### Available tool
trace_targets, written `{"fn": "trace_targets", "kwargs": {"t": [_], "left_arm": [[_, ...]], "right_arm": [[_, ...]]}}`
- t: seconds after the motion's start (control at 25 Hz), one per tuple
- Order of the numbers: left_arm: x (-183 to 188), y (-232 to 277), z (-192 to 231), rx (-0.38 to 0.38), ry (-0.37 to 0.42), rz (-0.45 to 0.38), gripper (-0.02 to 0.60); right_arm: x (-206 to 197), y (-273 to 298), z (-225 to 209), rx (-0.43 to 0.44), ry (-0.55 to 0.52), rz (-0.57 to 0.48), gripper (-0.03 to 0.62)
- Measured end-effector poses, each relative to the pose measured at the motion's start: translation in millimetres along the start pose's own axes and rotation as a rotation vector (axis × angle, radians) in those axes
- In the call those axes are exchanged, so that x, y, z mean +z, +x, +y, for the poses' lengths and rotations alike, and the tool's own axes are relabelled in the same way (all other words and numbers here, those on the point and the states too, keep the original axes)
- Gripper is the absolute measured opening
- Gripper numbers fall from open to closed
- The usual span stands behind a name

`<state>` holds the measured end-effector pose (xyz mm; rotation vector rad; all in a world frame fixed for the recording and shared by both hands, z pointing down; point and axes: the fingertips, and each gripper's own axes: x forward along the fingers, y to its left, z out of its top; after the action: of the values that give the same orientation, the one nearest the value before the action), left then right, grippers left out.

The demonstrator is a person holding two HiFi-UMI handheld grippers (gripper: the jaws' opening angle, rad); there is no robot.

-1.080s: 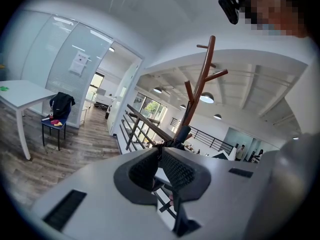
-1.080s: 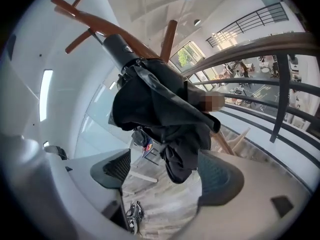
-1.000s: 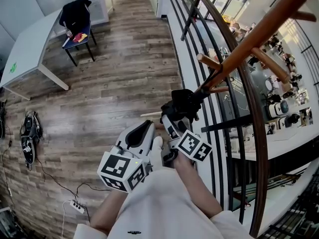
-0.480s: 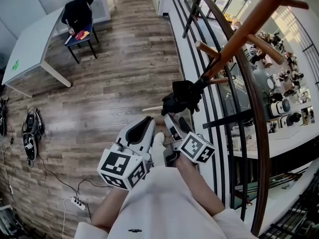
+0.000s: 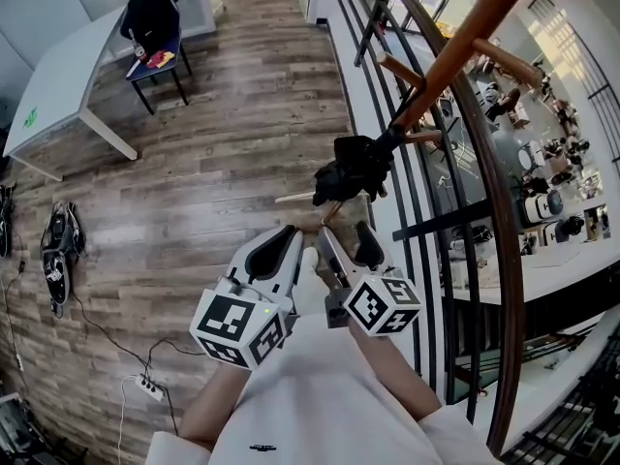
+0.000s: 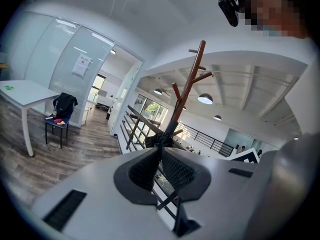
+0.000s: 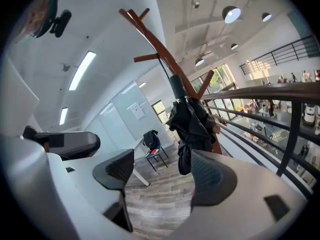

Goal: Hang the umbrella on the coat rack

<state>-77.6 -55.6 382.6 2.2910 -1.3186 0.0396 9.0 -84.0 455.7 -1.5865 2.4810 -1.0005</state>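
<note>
A folded black umbrella [image 5: 354, 168] hangs from a peg low on the brown wooden coat rack [image 5: 455, 51]. My right gripper [image 5: 347, 242] is open just below it, apart from it, with nothing between its jaws. In the right gripper view the umbrella [image 7: 190, 124] dangles against the coat rack [image 7: 160, 49] a little beyond the open gripper [image 7: 165, 168]. My left gripper [image 5: 289, 240] is shut and empty beside the right one. In the left gripper view its closed gripper [image 6: 161, 153] points at the umbrella [image 6: 161, 140] and the coat rack [image 6: 190, 86].
A dark metal railing [image 5: 484, 192] with a wooden handrail runs right behind the rack, with a drop beyond. A white table [image 5: 68, 76] and a chair with a black jacket [image 5: 155, 27] stand far left. Shoes [image 5: 58, 255] and a power strip [image 5: 150, 387] lie on the wood floor.
My right gripper has drawn back from the umbrella and stands open. The umbrella stays hanging on the rack. The left gripper has hardly moved.
</note>
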Motion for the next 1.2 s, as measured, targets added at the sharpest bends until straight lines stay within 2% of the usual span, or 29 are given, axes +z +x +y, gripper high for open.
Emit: {"fn": "trace_targets", "kwargs": {"t": [0.52,0.8,0.84,0.88,0.92,0.96,1.2], "left_arm": [[-22,-25,-8,-0.006,-0.013,0.019,0.041],[-33,-36,-16,-0.022,0.078,-0.003,0.041],[-35,-36,-18,-0.027,0.084,-0.005,0.041],[-37,-37,-19,-0.033,0.088,-0.008,0.041],[-39,-39,-21,-0.038,0.091,-0.008,0.041],[-41,-40,-23,-0.043,0.094,-0.006,0.041],[-55,-41,-33,-0.069,0.102,0.018,0.041]], "right_arm": [[19,-64,36,0.062,-0.257,-0.064,0.386],[16,-91,55,0.127,-0.432,-0.075,0.377],[15,-93,55,0.132,-0.437,-0.078,0.362],[14,-96,53,0.134,-0.435,-0.082,0.301],[12,-98,50,0.134,-0.427,-0.083,0.146],[9,-99,45,0.13,-0.419,-0.075,0.085],[-5,-105,21,0.098,-0.406,-0.027,0.039]]}}
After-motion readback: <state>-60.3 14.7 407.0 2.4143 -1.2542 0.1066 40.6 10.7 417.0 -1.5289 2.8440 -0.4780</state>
